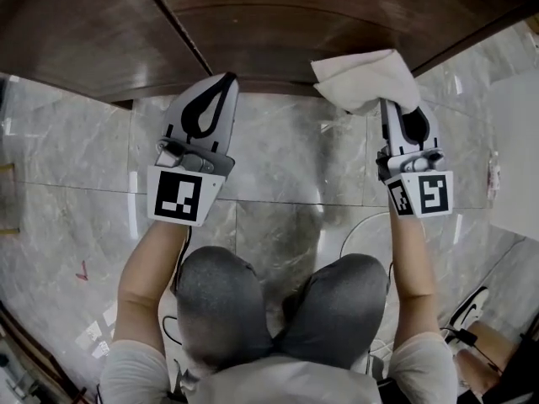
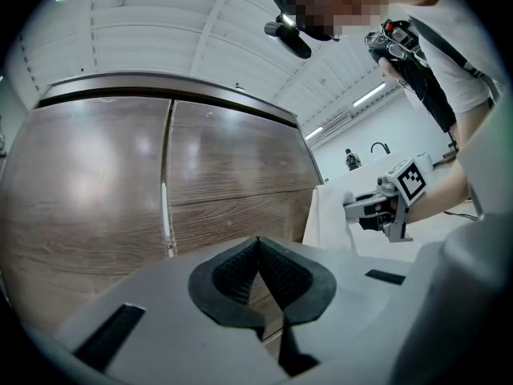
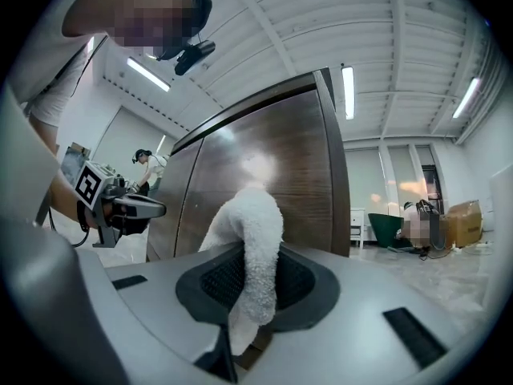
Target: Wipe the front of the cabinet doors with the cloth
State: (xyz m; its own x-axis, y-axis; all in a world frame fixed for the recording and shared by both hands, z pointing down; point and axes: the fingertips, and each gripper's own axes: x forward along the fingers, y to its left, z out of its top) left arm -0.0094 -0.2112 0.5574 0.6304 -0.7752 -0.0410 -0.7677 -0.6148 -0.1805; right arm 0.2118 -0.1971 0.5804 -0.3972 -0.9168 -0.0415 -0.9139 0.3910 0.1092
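The dark wooden cabinet doors (image 1: 278,23) fill the top of the head view, with a seam (image 1: 173,23) between two of them. A white cloth (image 1: 366,78) is bunched against the right door's lower edge, and my right gripper (image 1: 389,103) is shut on it. In the right gripper view the cloth (image 3: 255,231) rises out of the jaws in front of the cabinet door (image 3: 280,159). My left gripper (image 1: 227,78) is shut and holds nothing, its tip near the cabinet's base. In its own view the left gripper (image 2: 256,247) points at the doors (image 2: 224,175), with the cloth (image 2: 325,215) to the right.
Grey marble floor (image 1: 278,158) lies under both grippers. The person's knees (image 1: 278,310) are low in the head view, with a white cable (image 1: 354,225) and a shoe (image 1: 472,310) to the right. A green bin (image 3: 389,229) and a cardboard box (image 3: 465,219) stand far off.
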